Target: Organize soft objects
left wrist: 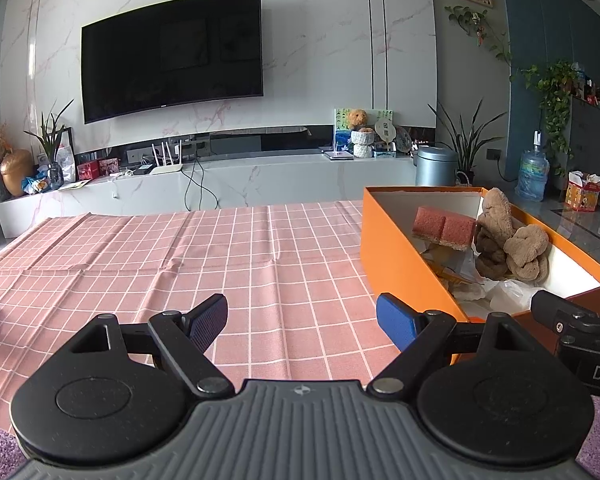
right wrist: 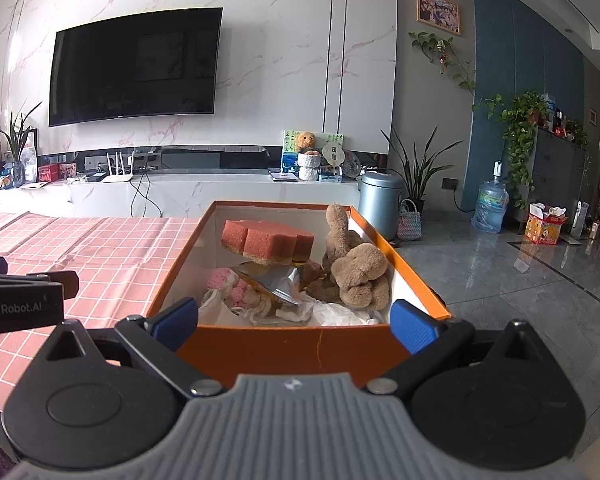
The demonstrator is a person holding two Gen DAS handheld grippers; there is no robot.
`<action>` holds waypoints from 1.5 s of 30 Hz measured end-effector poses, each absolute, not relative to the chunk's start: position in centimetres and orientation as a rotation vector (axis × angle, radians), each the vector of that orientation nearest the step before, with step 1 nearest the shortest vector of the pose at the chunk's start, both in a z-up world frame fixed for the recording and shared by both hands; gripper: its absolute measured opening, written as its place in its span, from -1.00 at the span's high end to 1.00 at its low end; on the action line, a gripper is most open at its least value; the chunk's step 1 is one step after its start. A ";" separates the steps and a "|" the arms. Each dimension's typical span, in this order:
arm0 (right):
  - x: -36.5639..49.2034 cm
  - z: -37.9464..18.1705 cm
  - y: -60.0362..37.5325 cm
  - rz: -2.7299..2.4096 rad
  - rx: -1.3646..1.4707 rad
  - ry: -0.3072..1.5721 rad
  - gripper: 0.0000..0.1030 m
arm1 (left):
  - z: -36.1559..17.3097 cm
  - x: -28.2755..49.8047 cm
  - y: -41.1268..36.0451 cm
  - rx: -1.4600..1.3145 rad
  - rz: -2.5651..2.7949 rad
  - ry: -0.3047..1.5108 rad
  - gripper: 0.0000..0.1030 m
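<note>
**Soft things sit in the orange box, both grippers empty**

Right now I see my left gripper (left wrist: 302, 318) hovering low over the table (left wrist: 172, 264), which is covered by a pink checked cloth; its fingers (left wrist: 210, 320) are spread wide with nothing between them. Off to its right stands the orange box (left wrist: 396, 264), a long cardboard one with a white inside, resting on the cloth at the table's right side.

My right gripper (right wrist: 296, 324) sits just at the near short end of that orange box (right wrist: 284, 346), fingers (right wrist: 412, 330) also wide apart, one near each front corner of the box, and they grip nothing. I cannot tell whether the blue pads touch the cardboard.

Inside the box, from the right wrist view: a pink sponge (right wrist: 268, 244) with a tan underside lies tilted toward the far left, propped on other things. A brown plush toy (right wrist: 354, 270) is bunched against the right wall, one limb sticking up above the rim. A pink knitted piece (right wrist: 230, 290) lies at the near left, beside a crumpled silvery foil wrapper (right wrist: 278, 284), and white crumpled plastic or paper (right wrist: 340, 314) lines the near end.

From the left wrist view the same sponge (left wrist: 444, 226) and plush toy (left wrist: 508, 244) show over the box wall, and the right gripper's black body (left wrist: 580, 328) pokes in at the right edge
</note>
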State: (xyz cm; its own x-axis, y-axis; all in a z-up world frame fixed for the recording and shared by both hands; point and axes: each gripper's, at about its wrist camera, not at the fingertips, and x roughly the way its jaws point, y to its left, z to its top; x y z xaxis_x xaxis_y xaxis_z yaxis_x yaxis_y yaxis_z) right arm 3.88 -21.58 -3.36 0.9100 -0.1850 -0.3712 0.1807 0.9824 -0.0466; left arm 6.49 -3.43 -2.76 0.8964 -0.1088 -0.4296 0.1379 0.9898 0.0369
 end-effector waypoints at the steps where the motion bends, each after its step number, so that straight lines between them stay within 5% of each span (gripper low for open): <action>1: 3.9 -3.4 -21.6 -0.188 -0.011 0.384 -0.95 | -2.8 6.5 -3.4 0.068 -0.127 0.441 -0.92; 45: 3.6 -3.2 -21.6 -0.187 -0.014 0.379 -0.95 | -2.2 6.2 -3.3 0.061 -0.121 0.431 -0.92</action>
